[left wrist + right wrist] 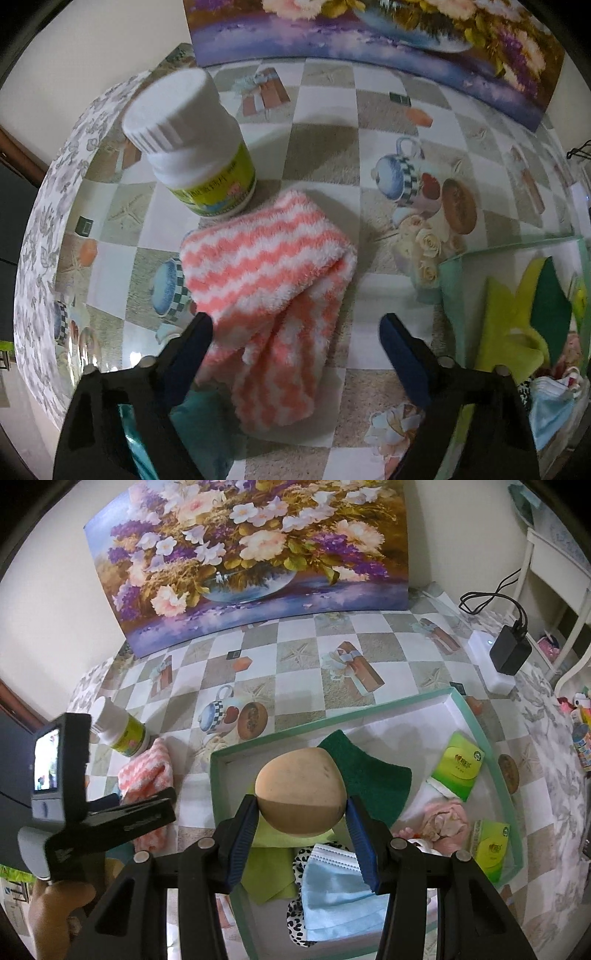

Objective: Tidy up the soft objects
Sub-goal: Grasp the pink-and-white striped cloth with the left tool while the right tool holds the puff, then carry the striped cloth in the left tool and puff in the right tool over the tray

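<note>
A fluffy pink-and-white striped cloth lies folded on the checked tablecloth. My left gripper hovers over its near part, jaws open; the left finger sits at the cloth's edge and the right finger stands clear of it. In the right wrist view the same cloth lies left of a teal-rimmed tray. My right gripper is shut on a tan rounded soft ball above the tray. A green scouring pad, blue face mask, yellow-green cloth and pink cloth lie in the tray.
A white bottle with a green label stands right behind the striped cloth. Two green tissue packs and a leopard-print cloth are in the tray. A flower painting leans on the wall. A black charger sits at the far right.
</note>
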Motion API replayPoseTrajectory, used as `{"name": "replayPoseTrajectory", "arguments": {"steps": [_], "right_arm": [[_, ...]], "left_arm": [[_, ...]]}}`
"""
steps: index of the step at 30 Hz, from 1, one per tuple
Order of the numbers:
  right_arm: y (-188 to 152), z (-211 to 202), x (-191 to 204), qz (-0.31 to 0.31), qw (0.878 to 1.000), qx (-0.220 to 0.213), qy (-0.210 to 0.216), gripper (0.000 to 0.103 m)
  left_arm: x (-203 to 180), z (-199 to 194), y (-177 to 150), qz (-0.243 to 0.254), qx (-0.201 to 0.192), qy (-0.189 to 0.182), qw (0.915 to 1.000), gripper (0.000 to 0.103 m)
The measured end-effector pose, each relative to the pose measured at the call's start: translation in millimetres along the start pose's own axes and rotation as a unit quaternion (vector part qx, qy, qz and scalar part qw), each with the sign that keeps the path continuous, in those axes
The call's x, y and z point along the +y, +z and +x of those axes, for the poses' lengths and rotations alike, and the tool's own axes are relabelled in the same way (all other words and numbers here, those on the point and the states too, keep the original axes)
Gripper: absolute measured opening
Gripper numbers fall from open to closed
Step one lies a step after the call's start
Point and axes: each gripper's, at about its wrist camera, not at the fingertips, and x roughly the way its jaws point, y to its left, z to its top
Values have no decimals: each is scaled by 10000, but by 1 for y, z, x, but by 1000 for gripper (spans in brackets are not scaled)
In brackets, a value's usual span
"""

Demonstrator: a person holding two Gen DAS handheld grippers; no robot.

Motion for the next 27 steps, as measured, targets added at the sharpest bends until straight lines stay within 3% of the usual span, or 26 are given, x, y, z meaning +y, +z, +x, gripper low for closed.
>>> {"name": "replayPoseTrajectory", "arguments": {"steps": [4,6,17,21,27], "right_arm": [[0,0,0,-14,10000,7,-6,52],[0,0,0,-5,10000,5,-7,52],[1,-2,1,-5,10000,1,4,52],[1,-3,0,-8,10000,19,10,52],[2,-4,-5,116,9999,19,15,52]], "left_arm": [[-1,11,-1,-59,80,79,9999,84],[0,15,-1,-123,95,97,9998,73],[21,13,-6,-364,-39,111,9993,49],[25,11,-6,-411,-93,122,9990,33],[53,6,-2,-726,-75,-437,9964,23]]}}
